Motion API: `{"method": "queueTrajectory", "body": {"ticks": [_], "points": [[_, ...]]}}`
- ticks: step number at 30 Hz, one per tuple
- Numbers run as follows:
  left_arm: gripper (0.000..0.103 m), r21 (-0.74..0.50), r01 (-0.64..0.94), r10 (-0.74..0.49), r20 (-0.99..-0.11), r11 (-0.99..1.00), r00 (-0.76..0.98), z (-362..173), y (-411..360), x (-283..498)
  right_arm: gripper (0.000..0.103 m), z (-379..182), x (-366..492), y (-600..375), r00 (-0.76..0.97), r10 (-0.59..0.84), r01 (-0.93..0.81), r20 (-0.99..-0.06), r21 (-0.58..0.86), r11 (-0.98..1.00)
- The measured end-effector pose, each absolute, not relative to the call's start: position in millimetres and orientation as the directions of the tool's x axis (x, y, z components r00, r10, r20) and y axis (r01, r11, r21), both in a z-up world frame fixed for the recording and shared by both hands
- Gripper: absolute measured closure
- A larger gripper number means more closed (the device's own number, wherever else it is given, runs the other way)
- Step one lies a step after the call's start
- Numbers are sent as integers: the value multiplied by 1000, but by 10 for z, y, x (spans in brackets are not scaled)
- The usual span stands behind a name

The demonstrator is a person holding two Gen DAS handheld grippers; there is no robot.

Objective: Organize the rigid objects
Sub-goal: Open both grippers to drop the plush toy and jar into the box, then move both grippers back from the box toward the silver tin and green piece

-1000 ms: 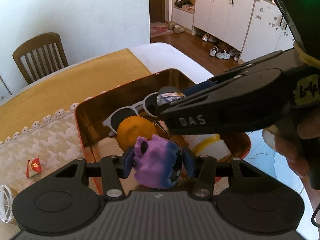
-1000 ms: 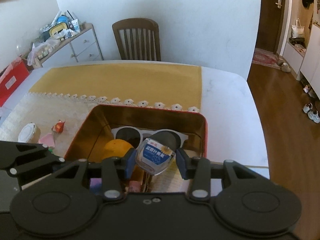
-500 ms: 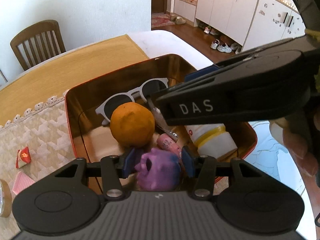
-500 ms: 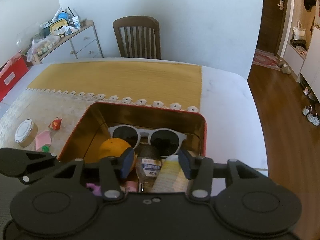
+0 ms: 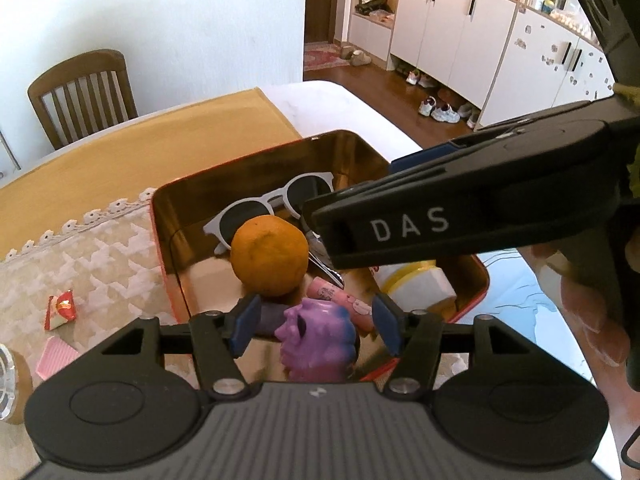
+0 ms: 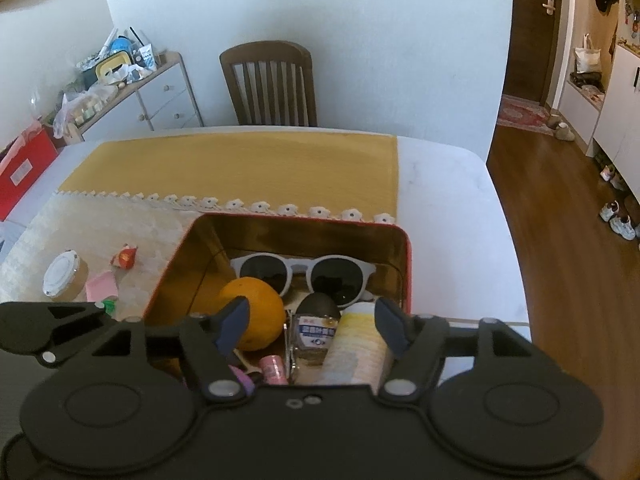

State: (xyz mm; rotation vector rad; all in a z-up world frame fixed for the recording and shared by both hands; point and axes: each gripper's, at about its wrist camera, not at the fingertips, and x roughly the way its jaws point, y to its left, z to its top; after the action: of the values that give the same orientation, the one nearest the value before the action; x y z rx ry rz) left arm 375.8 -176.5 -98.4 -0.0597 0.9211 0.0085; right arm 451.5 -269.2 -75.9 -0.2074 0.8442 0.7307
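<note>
A red tin box (image 5: 160,216) (image 6: 404,264) with a gold inside holds white sunglasses (image 5: 256,208) (image 6: 300,268), an orange (image 5: 269,255) (image 6: 256,312), a pink tube (image 5: 344,300), a white and yellow bottle (image 5: 416,284) (image 6: 356,344) and a small clear bottle with a dark cap (image 6: 316,326). A purple toy figure (image 5: 318,342) lies in the box between my open left gripper's (image 5: 316,322) fingers, untouched. My right gripper (image 6: 312,326) is open above the small bottle, which rests in the box.
On the lace mat left of the box lie a round lidded jar (image 6: 64,276), a pink packet (image 6: 102,286) and a red candy wrapper (image 6: 126,256). A yellow cloth (image 6: 240,168) covers the far table. A wooden chair (image 6: 270,84) stands behind.
Both grippers opened. The right one let the small bottle drop into the box; the left one let go of the purple toy, which now lies in the box.
</note>
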Motion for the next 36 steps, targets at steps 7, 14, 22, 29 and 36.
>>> {"method": "queueTrajectory", "body": {"ticks": [7,14,22,29,36], "points": [[37,-71,-38,-30,-767,997,641,-815,-1700,3566,20,-600,4370,-2727,460,521,-662,-719,114,741],[27,-72,-56,-14,-727,996,686,-658,-1606,3325,7,-505,4220,-2816,472,542,-644,-695,148,750],[25,-32,-72,32,-677,997,735,-529,-1411,3004,0,-372,3966,-2815,498,571,-628,-653,182,756],[24,-33,-78,37,-664,996,747,-486,-999,2642,0,-289,3626,-2655,519,574,-631,-633,170,757],[20,4,-87,68,-664,996,745,-510,-452,2320,0,-314,3304,-2269,505,571,-641,-647,161,751]]}}
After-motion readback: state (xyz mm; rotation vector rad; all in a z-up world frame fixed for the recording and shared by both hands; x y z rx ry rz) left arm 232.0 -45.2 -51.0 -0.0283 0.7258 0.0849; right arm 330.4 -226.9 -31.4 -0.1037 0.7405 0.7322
